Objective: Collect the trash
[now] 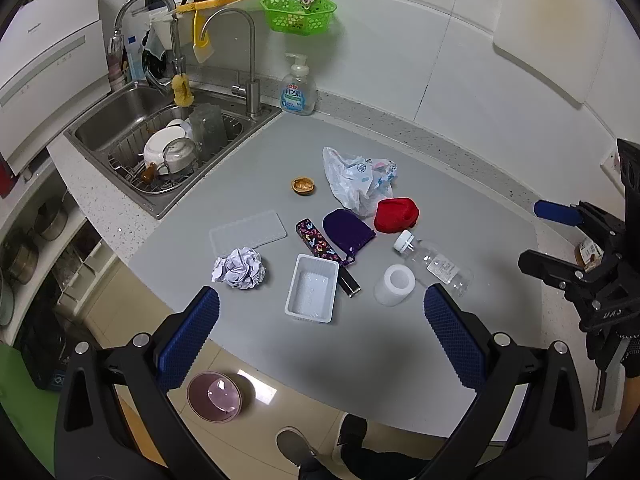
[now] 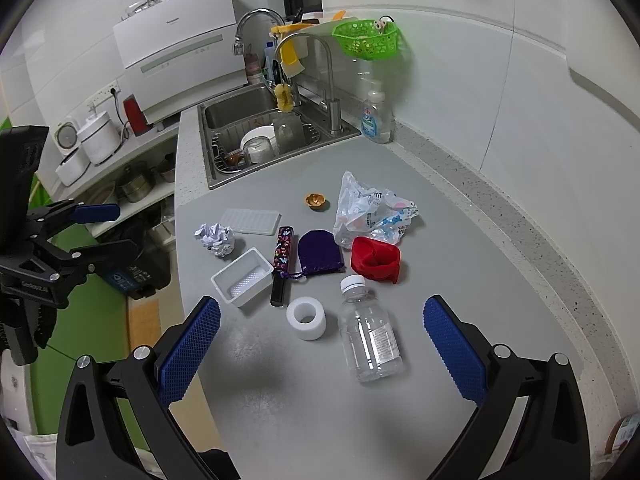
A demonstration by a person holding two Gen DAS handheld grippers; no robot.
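Note:
Trash lies on the grey counter (image 1: 400,340): a crumpled paper ball (image 1: 240,268) (image 2: 216,238), a white plastic tray (image 1: 312,290) (image 2: 243,276), a clear bottle (image 1: 434,262) (image 2: 368,332) on its side, a white tape roll (image 1: 394,284) (image 2: 306,317) and a crumpled plastic bag (image 1: 356,180) (image 2: 368,210). My left gripper (image 1: 320,334) (image 2: 104,232) hangs open over the counter's front edge, nothing between its fingers. My right gripper (image 2: 320,344) (image 1: 548,240) is open too, just short of the bottle and tape roll.
Among the trash lie a red cloth (image 1: 396,214), a purple pouch (image 1: 346,230), a patterned case (image 1: 320,244), a white lid (image 1: 248,232) and a small gold dish (image 1: 304,186). A sink (image 1: 120,120) with dishes is back left. A pink bin (image 1: 214,396) stands on the floor below.

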